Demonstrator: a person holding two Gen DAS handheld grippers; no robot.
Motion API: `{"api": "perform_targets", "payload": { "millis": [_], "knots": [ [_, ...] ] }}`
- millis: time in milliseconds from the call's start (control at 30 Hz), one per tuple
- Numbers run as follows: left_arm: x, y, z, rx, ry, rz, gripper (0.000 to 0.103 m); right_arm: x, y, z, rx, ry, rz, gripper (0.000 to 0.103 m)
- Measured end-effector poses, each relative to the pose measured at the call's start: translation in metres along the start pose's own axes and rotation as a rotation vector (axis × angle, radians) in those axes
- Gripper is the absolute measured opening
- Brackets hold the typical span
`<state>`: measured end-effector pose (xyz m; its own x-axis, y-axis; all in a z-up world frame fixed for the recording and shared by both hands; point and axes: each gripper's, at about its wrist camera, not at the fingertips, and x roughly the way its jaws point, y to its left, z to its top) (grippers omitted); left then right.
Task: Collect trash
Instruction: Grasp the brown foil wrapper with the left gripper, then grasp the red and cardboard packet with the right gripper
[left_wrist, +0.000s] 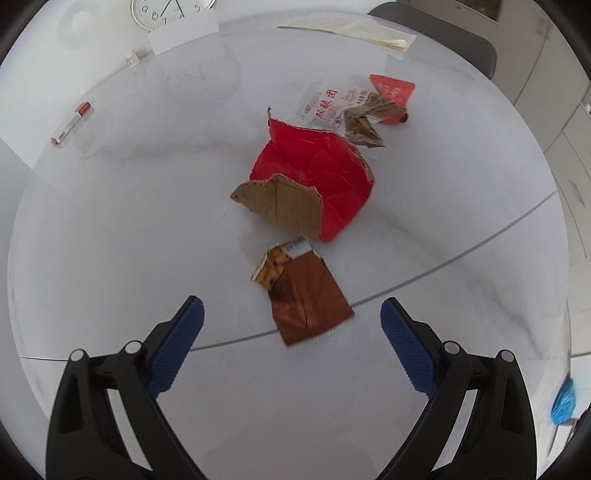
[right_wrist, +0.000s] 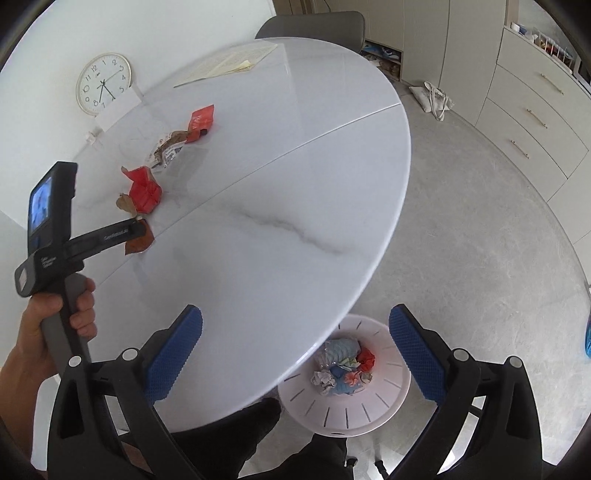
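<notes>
Blue pads: left tongs (left_wrist: 291, 325) spread wide and holding nothing, poised just above the bench, with the brown wrapper (left_wrist: 303, 291) lying between and a touch beyond the tips.
Right tongs (right_wrist: 295, 343): also wide apart and empty, hanging over the near bench edge, the bin showing between the pads below.
Bin (right_wrist: 345, 415): white, slotted, on the floor tucked partly under the bench edge, and already holding crumpled scraps in blue, red and white, so I'd judge part of the job is done.
Left on the bench: the brown wrapper nearest; beyond it a red torn box (left_wrist: 317, 181) with its cardboard flap folded out; farther still a clear printed packet (left_wrist: 325, 105) touching a crumpled brown wrapper (left_wrist: 364, 123) and a small red sachet (left_wrist: 393, 92).
Progress call: five pieces to clear by my count, the brown wrapper looking like the next pick for the left side.
Bench (right_wrist: 288, 192): round, glossy white marble look with grey veining and a thin seam across it; a small red-and-white box (left_wrist: 72, 123) sits well apart, papers (right_wrist: 229, 62) lie at the far edge.
Room: a clock (right_wrist: 104, 83) leans against the white wall, a grey chair (right_wrist: 314, 22) stands behind the bench, pale drawers (right_wrist: 532, 110) line the right side, a cloth bag (right_wrist: 434, 96) slumps on the grey floor.
</notes>
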<state>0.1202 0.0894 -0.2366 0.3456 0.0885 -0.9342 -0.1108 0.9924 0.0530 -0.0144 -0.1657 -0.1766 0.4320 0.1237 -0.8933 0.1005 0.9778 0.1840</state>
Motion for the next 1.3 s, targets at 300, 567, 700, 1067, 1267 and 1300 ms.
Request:
{"api": "perform_targets", "payload": {
  "millis": [300, 567, 700, 1067, 1267, 1300],
  "knots": [
    [0.03, 0.01, 0.007, -0.067, 0.076, -0.042, 0.068, 0.008, 0.015, 0.014, -0.014, 0.02, -0.007, 0.1],
    [0.029, 0.015, 0.004, -0.074, 0.035, -0.057, 0.043, 0.009, 0.028, 0.021, -0.074, 0.026, 0.001, 0.1],
    [0.03, 0.028, 0.001, -0.105, 0.045, -0.094, 0.028, 0.014, 0.041, 0.029, -0.115, 0.029, 0.027, 0.1],
    [-0.006, 0.075, -0.002, -0.135, -0.004, -0.132, 0.027, 0.066, 0.139, 0.08, -0.411, 0.03, 0.148, 0.1],
    [-0.027, 0.1, -0.001, -0.124, -0.031, -0.141, 0.027, 0.122, 0.195, 0.106, -0.519, 0.054, 0.196, 0.1],
    [-0.033, 0.105, -0.007, -0.12, -0.035, -0.14, 0.027, 0.132, 0.203, 0.11, -0.524, 0.064, 0.207, 0.1]
  ]
}}
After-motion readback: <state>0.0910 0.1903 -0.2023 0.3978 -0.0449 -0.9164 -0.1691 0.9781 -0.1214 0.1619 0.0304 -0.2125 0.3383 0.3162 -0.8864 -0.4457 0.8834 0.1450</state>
